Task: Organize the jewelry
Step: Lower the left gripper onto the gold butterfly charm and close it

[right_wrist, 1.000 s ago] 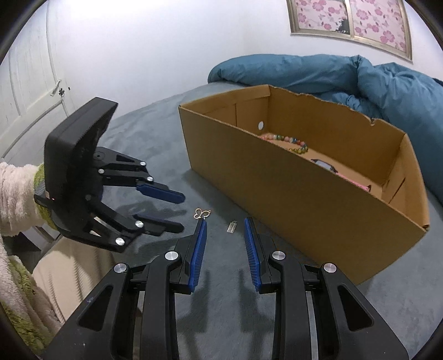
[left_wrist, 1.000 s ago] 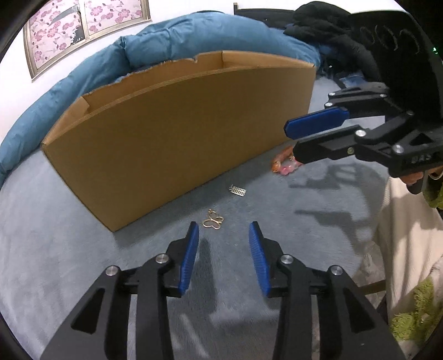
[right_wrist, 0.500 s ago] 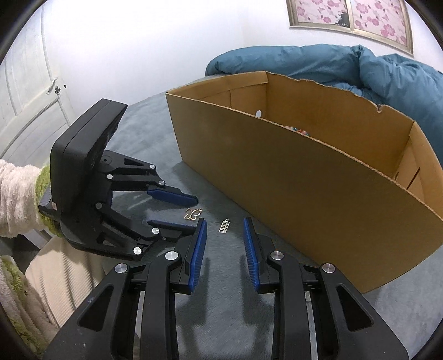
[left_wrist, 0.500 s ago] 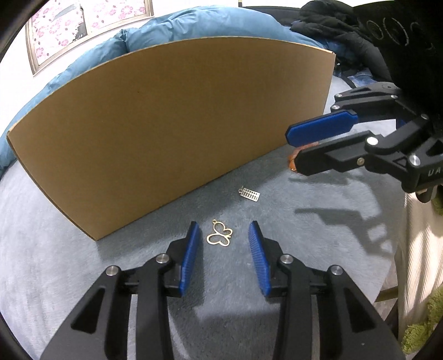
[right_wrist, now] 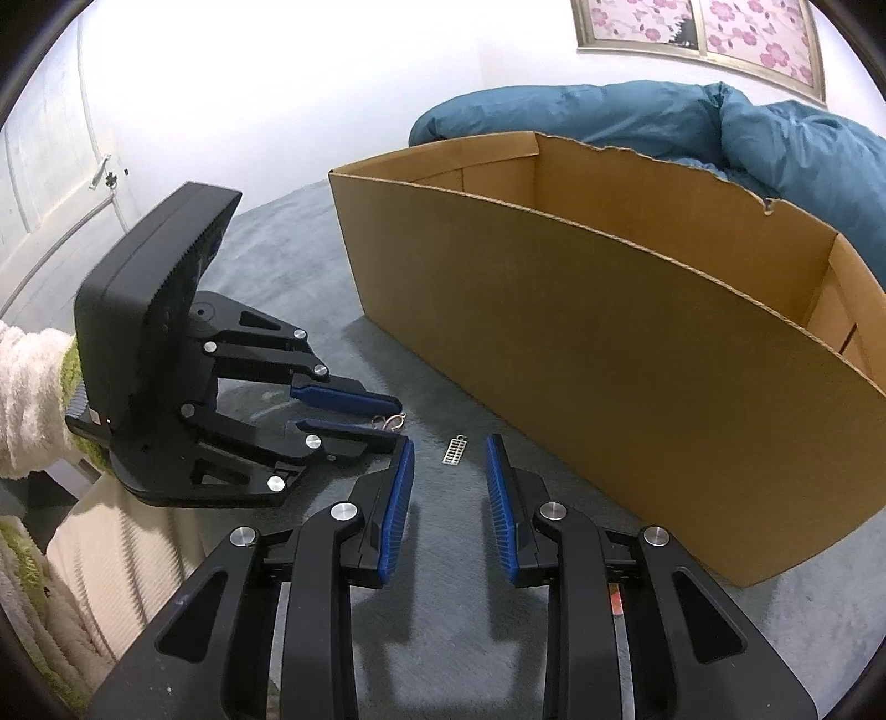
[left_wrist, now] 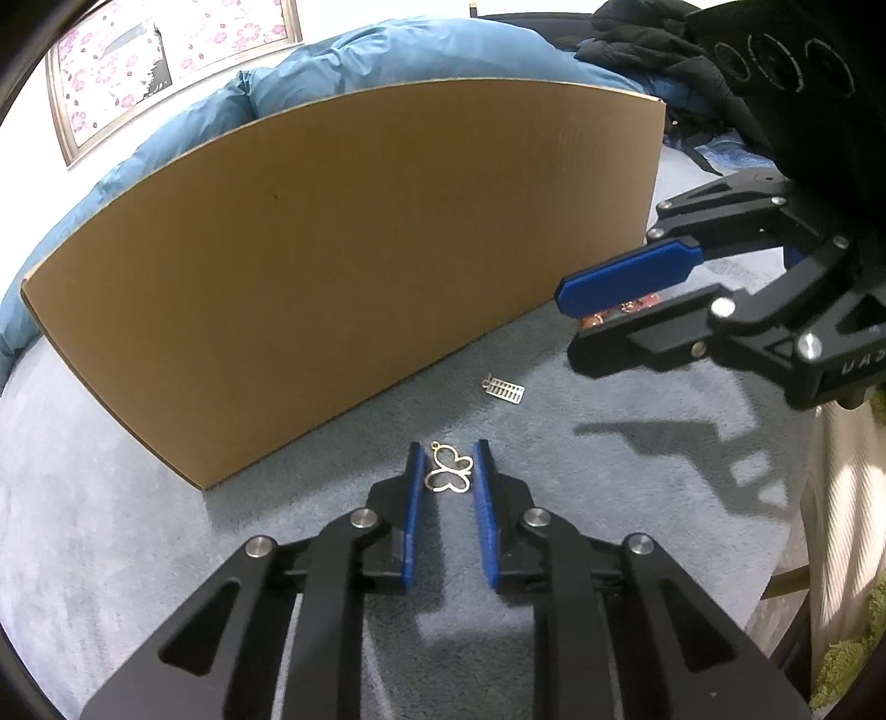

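Note:
A gold butterfly pendant lies on the grey bed cover, right between the blue pads of my left gripper. Its jaws are closing on the pendant, and a thin gap still shows on each side. From the right wrist view, the left gripper comes in from the left with the pendant at its tips. A small silver comb-shaped charm lies just beyond. My right gripper stands open with the charm just past its tips. The cardboard box stands behind both.
A pink and orange trinket lies partly hidden behind the right gripper's fingers. A blue duvet is heaped behind the box, with black clothing at its end. A person's fluffy white sleeve is at the left.
My left gripper came down and forward over the butterfly pendant, and its jaws narrowed around it. The right gripper drifted a little nearer the silver charm with its jaws unchanged.

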The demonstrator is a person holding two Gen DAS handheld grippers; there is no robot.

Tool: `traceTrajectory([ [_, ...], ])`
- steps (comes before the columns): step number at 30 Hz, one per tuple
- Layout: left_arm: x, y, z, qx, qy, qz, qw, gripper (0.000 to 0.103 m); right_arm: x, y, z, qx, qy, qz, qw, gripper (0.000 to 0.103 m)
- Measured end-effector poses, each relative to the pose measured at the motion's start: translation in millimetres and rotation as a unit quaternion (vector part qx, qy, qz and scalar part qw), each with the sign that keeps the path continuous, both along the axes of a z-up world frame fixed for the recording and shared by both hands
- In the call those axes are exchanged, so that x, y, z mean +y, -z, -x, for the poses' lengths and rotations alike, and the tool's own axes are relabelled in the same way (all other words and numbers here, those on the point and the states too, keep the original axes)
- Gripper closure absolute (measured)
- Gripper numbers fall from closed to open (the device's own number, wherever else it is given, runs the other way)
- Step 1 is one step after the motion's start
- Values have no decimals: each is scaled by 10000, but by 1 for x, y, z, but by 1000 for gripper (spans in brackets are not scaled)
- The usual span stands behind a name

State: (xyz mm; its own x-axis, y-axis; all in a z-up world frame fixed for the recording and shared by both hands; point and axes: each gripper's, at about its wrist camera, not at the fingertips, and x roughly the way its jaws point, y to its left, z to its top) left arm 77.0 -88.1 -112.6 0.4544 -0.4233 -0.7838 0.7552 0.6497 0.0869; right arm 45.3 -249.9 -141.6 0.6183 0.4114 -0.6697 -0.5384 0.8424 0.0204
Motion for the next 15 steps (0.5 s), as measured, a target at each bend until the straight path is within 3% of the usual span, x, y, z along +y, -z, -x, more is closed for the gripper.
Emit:
traceTrajectory([
  [8, 7, -7, -7, -7, -71, -55, 10000, 87, 8, 7, -9, 2, -130, 65, 9999, 78],
  [15, 20, -6, -16, 54, -257, -3, 9997, 87, 10, 15, -17, 185, -146, 115, 9997, 84],
])
